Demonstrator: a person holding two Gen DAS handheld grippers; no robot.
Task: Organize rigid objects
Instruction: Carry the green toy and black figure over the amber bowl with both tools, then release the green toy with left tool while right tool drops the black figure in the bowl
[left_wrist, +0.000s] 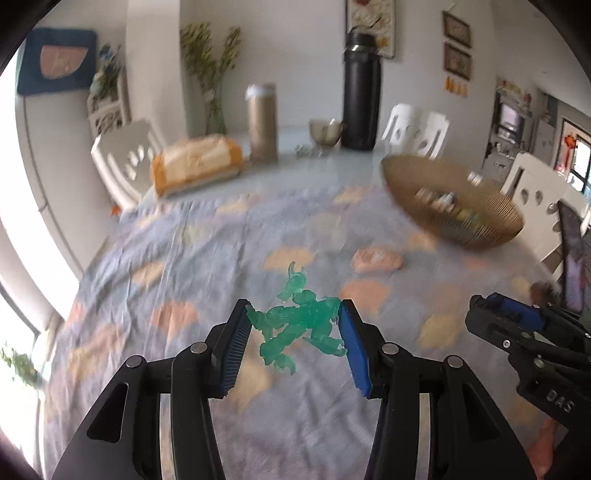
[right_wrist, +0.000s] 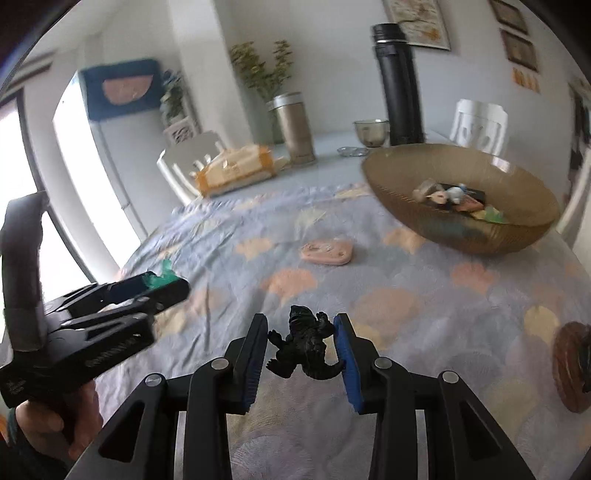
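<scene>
A table spread with a blue-grey cloth (right_wrist: 424, 295) printed with peach and yellow shell shapes fills most of both views; its near edge is cut off by the frames, and motion blur softens the print, more so in the left wrist view. Toward the far right of the cloth stands a wide, ribbed, amber bowl (right_wrist: 406, 192). It holds a heap of small things: a pale figure, something pink, something green, a dark flat piece. None of them is sharp enough to name. Beyond it, on the bare tabletop, a tall black flask (right_wrist: 400, 85), a tan canister (right_wrist: 295, 129), a small glass bowl (right_wrist: 371, 131) and an orange-trimmed packet (right_wrist: 236, 170) stand blurred. A pink, flattish piece (right_wrist: 327, 252) lies alone on the cloth, well apart from both grippers. At the right border of the right wrist view a brown round object (right_wrist: 572, 365) is half cut off.

The left gripper (left_wrist: 295, 328) is clamped on a translucent green figurine (left_wrist: 299, 325), held clear of the cloth between the blue pads; its limbs blur together. In the right wrist view only a sliver of green shows past that gripper's fingers, and a hand (right_wrist: 55, 424) grips its handle at the lower left corner.

The right gripper (right_wrist: 301, 350) grasps a small black dinosaur figurine (right_wrist: 303, 350), its arm against one pad and its tail against the other.
</scene>
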